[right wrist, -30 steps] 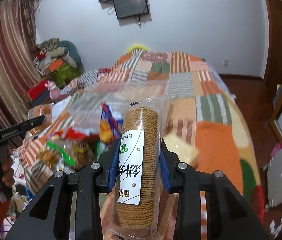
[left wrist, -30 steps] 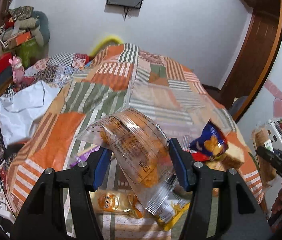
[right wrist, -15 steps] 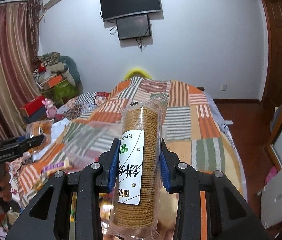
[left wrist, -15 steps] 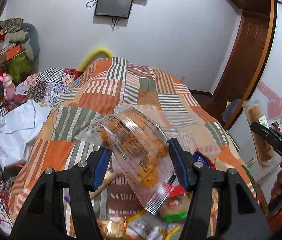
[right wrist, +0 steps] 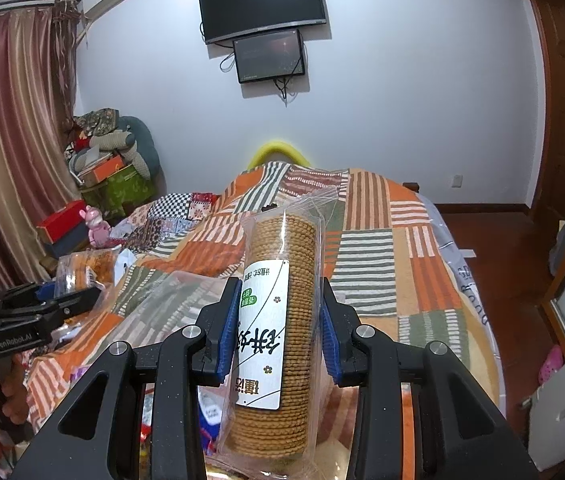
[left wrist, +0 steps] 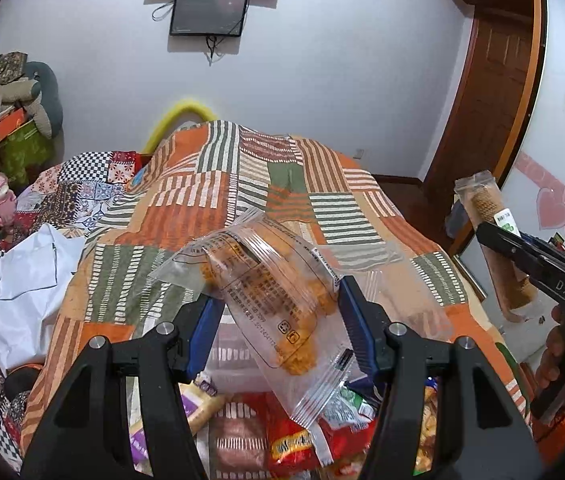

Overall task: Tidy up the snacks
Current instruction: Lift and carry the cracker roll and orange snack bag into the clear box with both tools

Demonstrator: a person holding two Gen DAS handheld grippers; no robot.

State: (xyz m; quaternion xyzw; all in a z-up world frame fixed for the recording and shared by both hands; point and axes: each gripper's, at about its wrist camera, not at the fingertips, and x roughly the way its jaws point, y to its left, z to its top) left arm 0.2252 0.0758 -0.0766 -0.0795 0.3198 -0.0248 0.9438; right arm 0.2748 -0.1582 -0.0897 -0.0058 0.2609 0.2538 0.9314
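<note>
Both grippers have risen since the earlier frames, so the snack pile that filled the lower field now sits low and near; judged, each packet is lifted clear and awaits a destination.

Left wrist view: left gripper closed on a clear packet of orange fried snacks, pinched between the blue pads, its sealed tail hanging toward the camera; below it, the loose snack pile at the near edge of the patchwork quilt; a clear bin is partly hidden behind the packet; right gripper and its roll appear at the right edge.

Right wrist view: right gripper closed on an upright roll of round biscuits, label facing the camera, held mid-length, above the quilt's near edge; left gripper visible at left with its packet.
</note>
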